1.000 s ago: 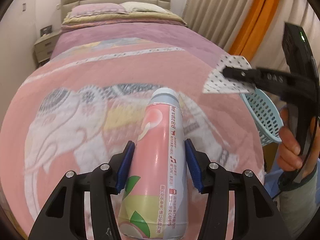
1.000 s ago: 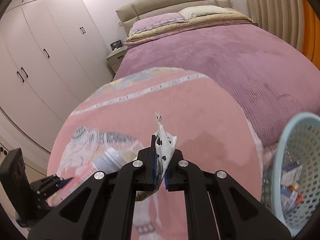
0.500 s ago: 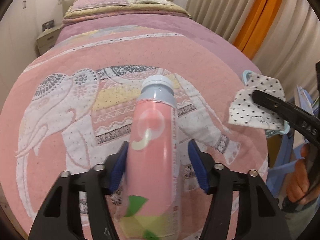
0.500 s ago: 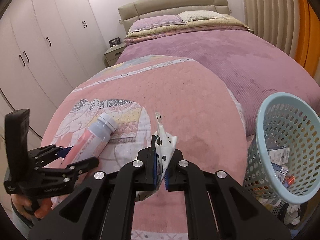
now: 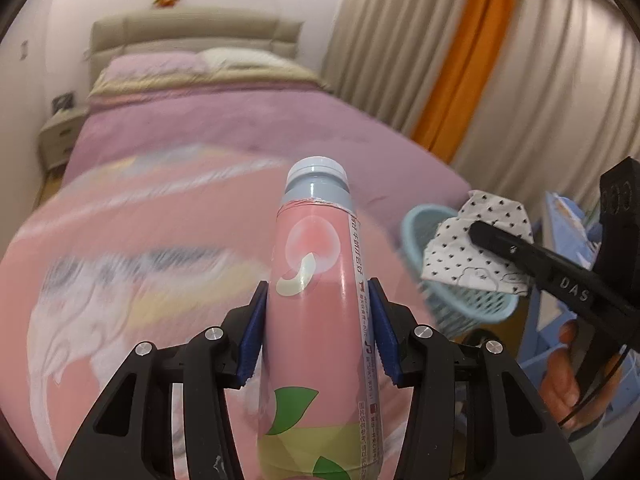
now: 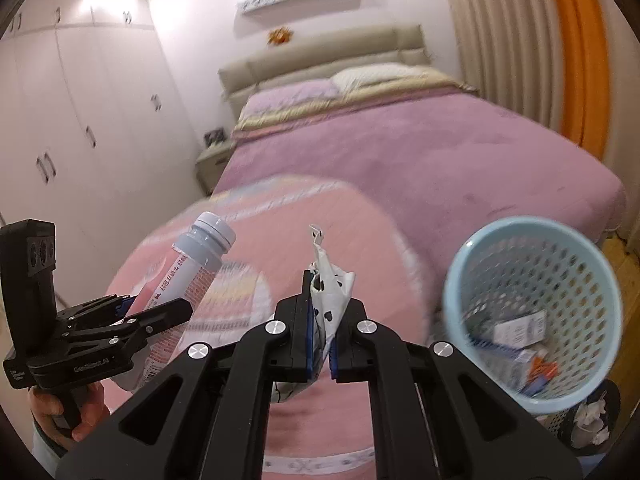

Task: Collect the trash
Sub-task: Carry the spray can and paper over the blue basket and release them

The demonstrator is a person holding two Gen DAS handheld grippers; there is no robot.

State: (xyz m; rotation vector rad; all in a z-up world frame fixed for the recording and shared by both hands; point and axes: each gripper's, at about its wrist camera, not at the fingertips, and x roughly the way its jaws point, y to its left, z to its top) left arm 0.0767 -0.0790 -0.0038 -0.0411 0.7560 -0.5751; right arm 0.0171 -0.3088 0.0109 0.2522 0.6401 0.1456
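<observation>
- Lifting clear of the bed (image 5: 168, 148), both grippers now hang in the air; half a second ago the blue basket (image 6: 536, 312) sat at the right edge of the right wrist view, and now it fills the lower right, its open mouth facing the camera.
- Left gripper (image 5: 316, 328): fingers clamped on the pink bottle (image 5: 320, 300), the blue pads pressing its sides at mid-body.
- Right gripper (image 6: 320, 336): fingers pinched tight on the spotted wrapper (image 6: 328, 292), which sticks up between them at frame centre.
- In the left wrist view the wrapper hangs right in front of the basket, at centre right.
- My reading: both pieces of trash are secured and the drop into the basket comes next.
- Bottle's long axis runs along the fingers, grey cap (image 5: 318, 178) pointing away from the camera toward the top of the frame, base toward the lower edge.
</observation>
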